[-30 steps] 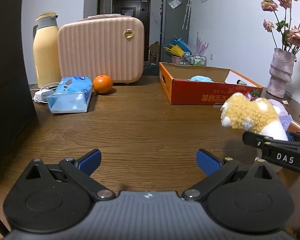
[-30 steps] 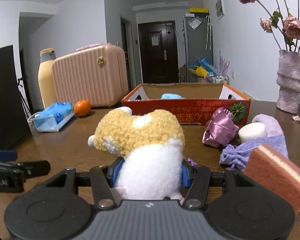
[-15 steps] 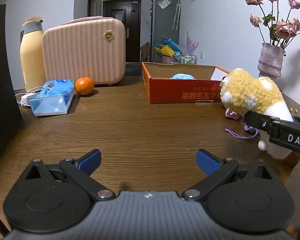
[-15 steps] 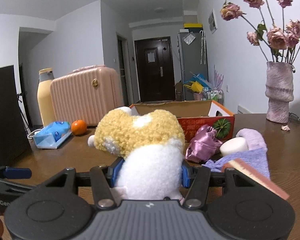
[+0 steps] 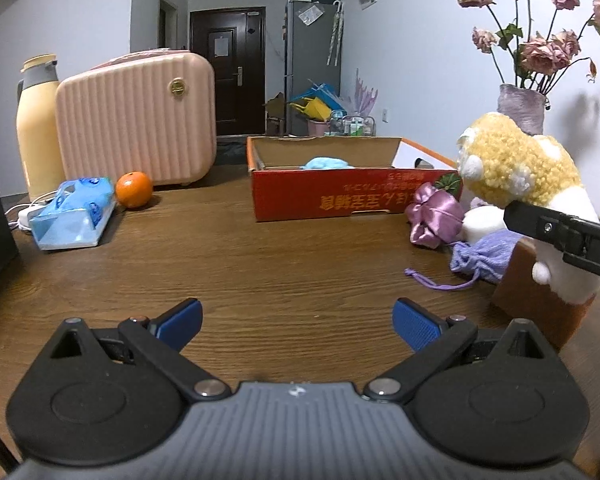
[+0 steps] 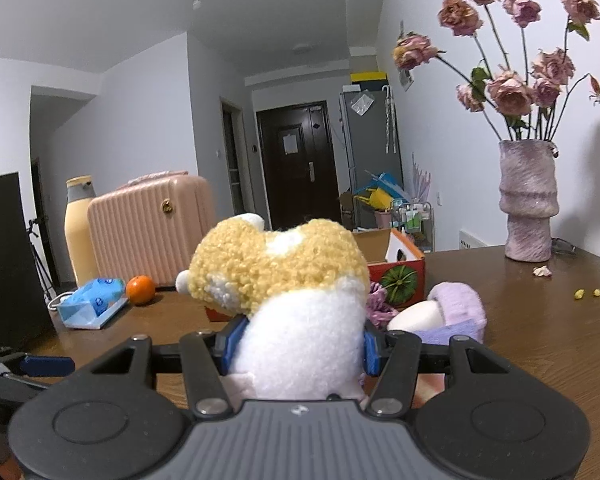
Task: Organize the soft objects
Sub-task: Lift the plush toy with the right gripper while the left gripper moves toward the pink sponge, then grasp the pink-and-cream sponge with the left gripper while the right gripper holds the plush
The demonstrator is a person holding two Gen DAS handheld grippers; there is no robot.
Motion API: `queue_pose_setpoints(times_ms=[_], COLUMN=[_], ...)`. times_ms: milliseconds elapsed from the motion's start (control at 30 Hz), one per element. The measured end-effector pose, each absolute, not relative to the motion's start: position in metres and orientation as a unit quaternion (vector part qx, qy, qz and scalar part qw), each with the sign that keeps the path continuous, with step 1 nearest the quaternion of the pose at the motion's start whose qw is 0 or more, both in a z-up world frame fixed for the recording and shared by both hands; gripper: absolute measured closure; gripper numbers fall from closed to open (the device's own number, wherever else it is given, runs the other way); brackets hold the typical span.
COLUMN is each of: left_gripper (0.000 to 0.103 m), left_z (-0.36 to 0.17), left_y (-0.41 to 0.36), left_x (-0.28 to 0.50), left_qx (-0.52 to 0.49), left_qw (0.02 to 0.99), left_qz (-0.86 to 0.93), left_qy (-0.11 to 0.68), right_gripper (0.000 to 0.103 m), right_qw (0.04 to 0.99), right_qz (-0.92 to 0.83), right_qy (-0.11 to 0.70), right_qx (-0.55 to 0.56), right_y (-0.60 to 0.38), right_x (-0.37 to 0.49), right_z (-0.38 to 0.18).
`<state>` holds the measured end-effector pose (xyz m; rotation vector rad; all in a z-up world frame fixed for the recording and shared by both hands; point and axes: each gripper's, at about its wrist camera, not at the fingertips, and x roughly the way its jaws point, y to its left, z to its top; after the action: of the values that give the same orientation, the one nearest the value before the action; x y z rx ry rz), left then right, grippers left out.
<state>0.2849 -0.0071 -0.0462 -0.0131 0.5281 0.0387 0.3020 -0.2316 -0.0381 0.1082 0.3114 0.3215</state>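
My right gripper is shut on a yellow and white plush toy and holds it in the air above the table; the toy also shows at the right of the left wrist view. My left gripper is open and empty, low over the wooden table. A red cardboard box stands mid-table with a light blue soft item inside. A pink satin pouch, a white sponge and a purple drawstring bag lie right of the box.
A pink suitcase, a yellow thermos, an orange and a blue tissue pack stand at the back left. A vase of dried roses stands at the right. A brown block sits under the toy.
My right gripper has lifted the plush toy higher off the table. The left gripper has stayed open, with its view shifting so the box and pouches sit more central.
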Motion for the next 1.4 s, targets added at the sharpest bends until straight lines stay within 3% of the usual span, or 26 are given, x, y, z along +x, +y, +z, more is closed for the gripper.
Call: queue_pose_setpoints(times_ms=[667, 1400], left_gripper=[0.0, 0.0], left_z=[-0.042, -0.059], left_y=[-0.084, -0.178], left_x=[0.296, 0.296], left_qx=[0.02, 0.087], left_qw=[0.966, 0.95], left_qz=[-0.049, -0.147], left_qy=[0.255, 0.261], right_gripper=[0.048, 0.048], right_qw=[0.981, 0.983], right_qz=[0.125, 0.057], right_qy=[0.118, 0.147], right_qx=[0.09, 0.089], right_y=[-0.308, -0.374], right_x=[0.297, 0.307], right_z=[-0.03, -0.037])
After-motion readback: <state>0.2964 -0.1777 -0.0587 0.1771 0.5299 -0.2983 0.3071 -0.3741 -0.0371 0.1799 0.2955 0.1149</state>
